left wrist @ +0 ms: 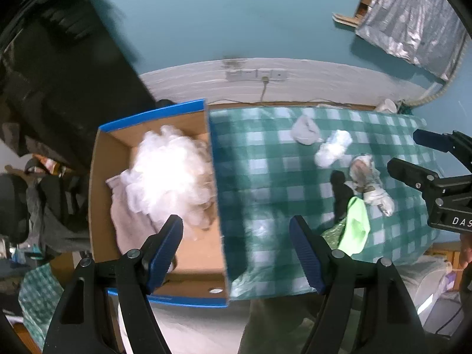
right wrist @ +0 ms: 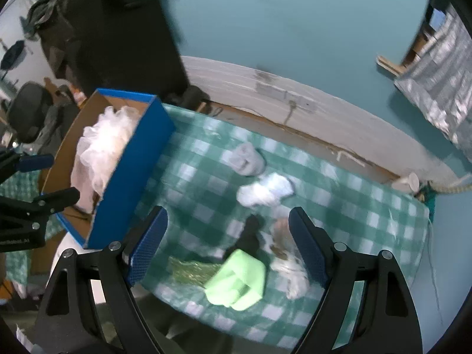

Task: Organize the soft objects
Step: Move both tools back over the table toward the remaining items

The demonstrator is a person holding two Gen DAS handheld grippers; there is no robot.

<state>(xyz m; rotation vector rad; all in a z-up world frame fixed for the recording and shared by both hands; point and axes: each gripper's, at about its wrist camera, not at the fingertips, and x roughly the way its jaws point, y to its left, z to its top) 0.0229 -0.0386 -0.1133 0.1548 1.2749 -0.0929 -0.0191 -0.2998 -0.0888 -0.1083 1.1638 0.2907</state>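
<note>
Cloth [right wrist: 236, 280], light green, lies between the right gripper's [right wrist: 227, 250] spread, empty fingers [right wrist: 309, 250].

We see a box [left wrist: 153, 183] at the left end of the table [left wrist: 265, 159], its right wall against the tablecloth's edge. In the box lies a fluffy puff [left wrist: 168, 174] on top of a cloth [left wrist: 129, 221]. To the right, on the table, the soft things sit in a loose cluster. Farthest back, near the wall, lies a sock [right wrist: 247, 159]; just before and right of it a crumpled wad [right wrist: 265, 190]. Nearer us a dark piece [right wrist: 249, 234] lies left of a plush toy [right wrist: 287, 262]. Nearest the front edge sits a folded cloth [right wrist: 237, 281], with a shiny bag [right wrist: 191, 270] just to its left.
</note>
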